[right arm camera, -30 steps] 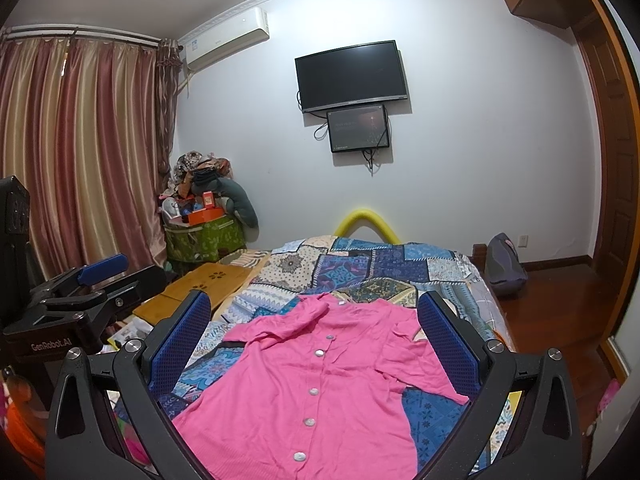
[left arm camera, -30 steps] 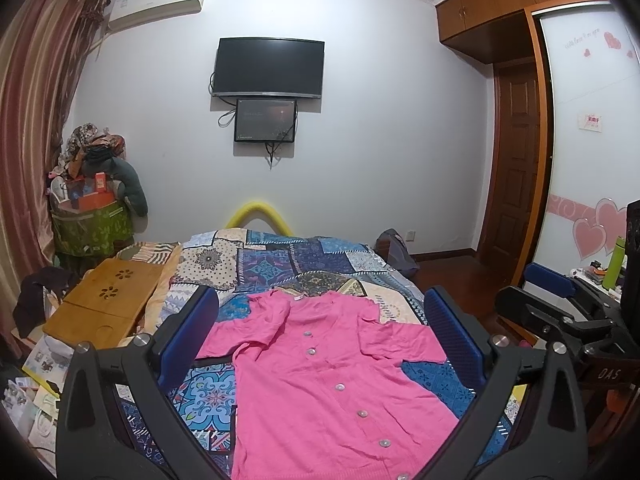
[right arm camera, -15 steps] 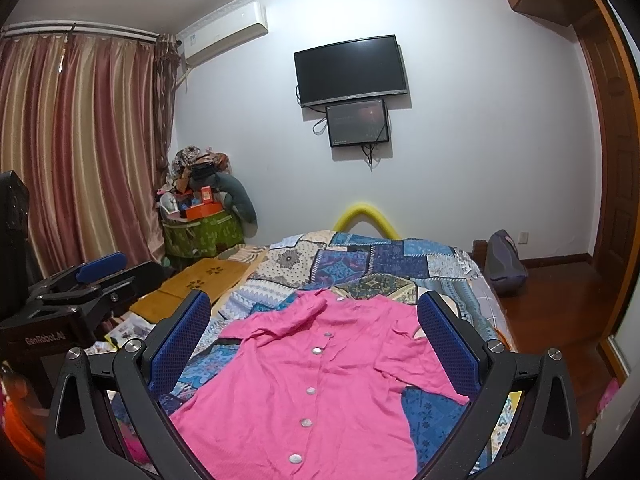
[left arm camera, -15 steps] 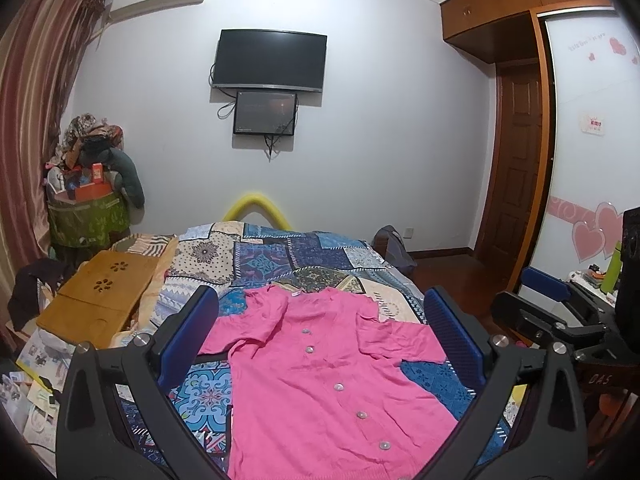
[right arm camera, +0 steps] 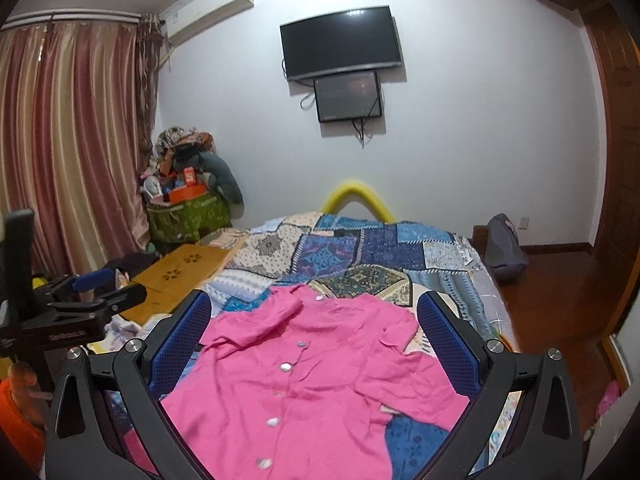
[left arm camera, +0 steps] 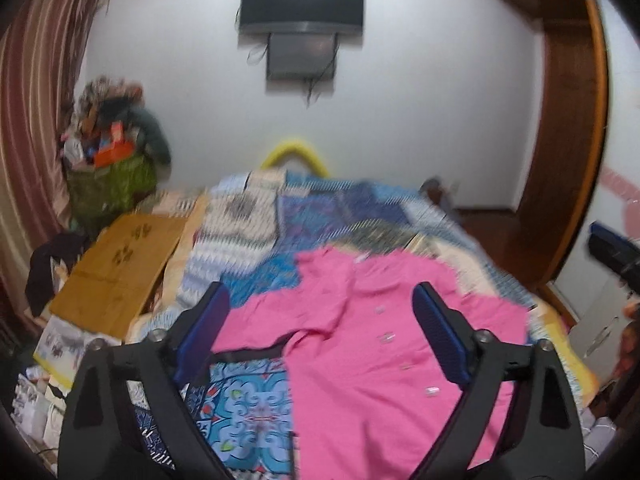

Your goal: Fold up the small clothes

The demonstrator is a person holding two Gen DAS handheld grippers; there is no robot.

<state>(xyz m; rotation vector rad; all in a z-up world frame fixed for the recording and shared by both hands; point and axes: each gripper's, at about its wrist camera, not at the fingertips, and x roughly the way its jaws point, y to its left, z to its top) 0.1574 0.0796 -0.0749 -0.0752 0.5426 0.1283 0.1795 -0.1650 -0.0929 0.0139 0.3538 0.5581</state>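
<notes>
The bed [right arm camera: 360, 248] under its patchwork quilt carries the pink shirt [right arm camera: 304, 380], spread flat, buttons up, ready for folding. Left gripper [left arm camera: 320, 320] hangs above a sleeve, jaws closing, nothing between them. Right gripper [right arm camera: 314, 332] is wide, empty. A wooden tray [right arm camera: 188, 268] sits clear alongside.

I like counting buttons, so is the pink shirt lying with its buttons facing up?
Yes, the pink shirt lies spread on the patchwork quilt with its row of pale buttons showing on top.
</notes>
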